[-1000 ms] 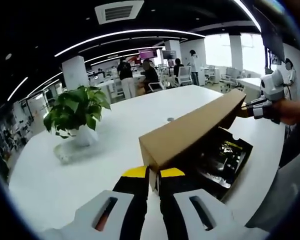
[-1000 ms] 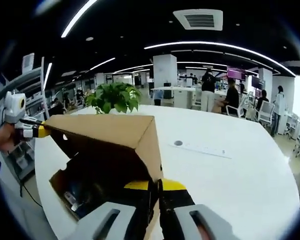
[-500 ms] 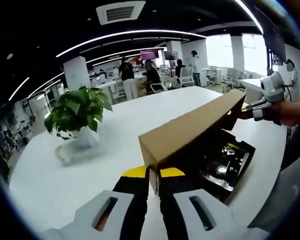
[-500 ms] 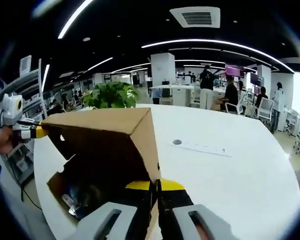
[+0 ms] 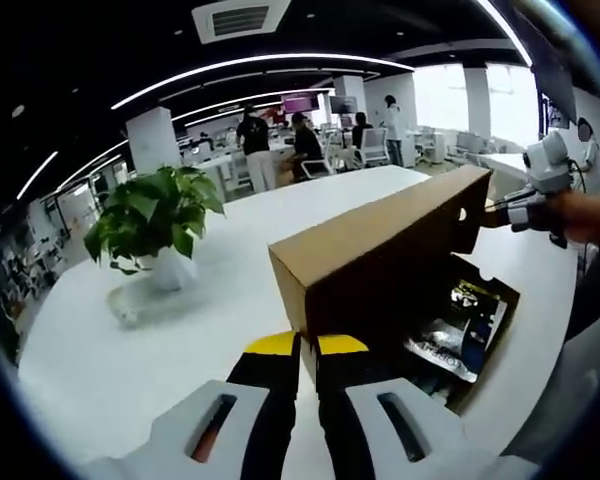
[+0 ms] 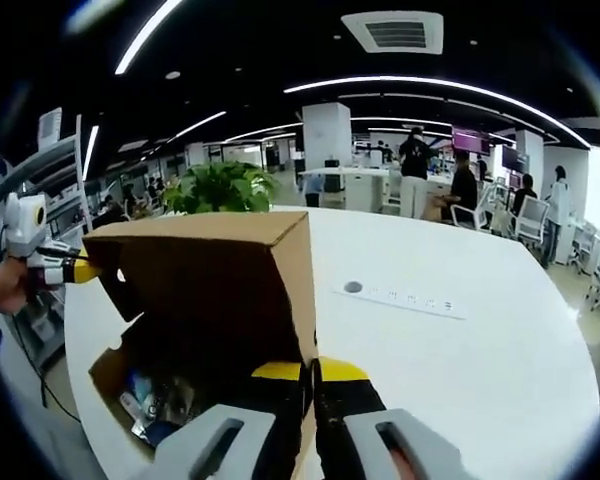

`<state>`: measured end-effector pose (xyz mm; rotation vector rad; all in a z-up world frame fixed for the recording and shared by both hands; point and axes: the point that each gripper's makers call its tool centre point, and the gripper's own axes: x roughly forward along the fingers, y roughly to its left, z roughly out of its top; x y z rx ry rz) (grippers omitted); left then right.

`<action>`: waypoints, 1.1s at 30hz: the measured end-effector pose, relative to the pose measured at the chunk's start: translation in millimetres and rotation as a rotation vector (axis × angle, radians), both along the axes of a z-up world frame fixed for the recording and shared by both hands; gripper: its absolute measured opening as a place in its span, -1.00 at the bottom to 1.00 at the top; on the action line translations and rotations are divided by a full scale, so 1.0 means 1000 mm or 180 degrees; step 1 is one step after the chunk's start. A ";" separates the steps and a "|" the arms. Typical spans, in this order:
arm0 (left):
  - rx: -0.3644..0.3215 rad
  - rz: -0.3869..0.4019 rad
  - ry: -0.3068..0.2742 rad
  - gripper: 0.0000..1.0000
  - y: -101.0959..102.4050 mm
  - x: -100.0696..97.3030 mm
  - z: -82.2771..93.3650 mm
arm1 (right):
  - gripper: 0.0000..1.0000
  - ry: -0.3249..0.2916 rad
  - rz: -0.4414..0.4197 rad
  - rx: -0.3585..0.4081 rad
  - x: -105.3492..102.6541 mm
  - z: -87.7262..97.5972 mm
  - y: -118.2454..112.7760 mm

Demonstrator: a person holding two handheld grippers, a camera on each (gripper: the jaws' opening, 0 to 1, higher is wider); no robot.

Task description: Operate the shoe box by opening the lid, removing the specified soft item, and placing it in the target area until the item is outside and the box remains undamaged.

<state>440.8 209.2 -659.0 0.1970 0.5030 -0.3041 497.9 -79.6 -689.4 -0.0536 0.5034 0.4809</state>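
Shoe-box lid [image 5: 380,240] higher than before, both tongs [image 5: 307,350] [image 6: 311,372] pinching its corners (soft item [image 5: 458,330] uncovered).

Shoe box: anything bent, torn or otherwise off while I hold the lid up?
Nothing stands out. The lid is lifted evenly, one end pinched in the left tongs, the other in the right tongs. No creases or tears show. Packaged contents lie inside the shoe box.
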 end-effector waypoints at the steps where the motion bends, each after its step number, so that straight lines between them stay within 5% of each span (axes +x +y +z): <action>1: -0.0001 0.0001 0.0000 -0.95 0.000 0.000 -0.001 | -1.00 0.0003 0.0002 0.0000 0.000 0.000 0.000; 19: 0.0004 -0.0044 0.0106 -0.95 0.002 0.017 -0.014 | -1.00 0.0060 0.0002 -0.0029 0.011 -0.002 0.006; 33: 0.0005 -0.0022 0.0155 -0.95 0.004 0.025 -0.022 | -1.00 0.0197 0.0008 -0.0077 0.015 -0.022 0.005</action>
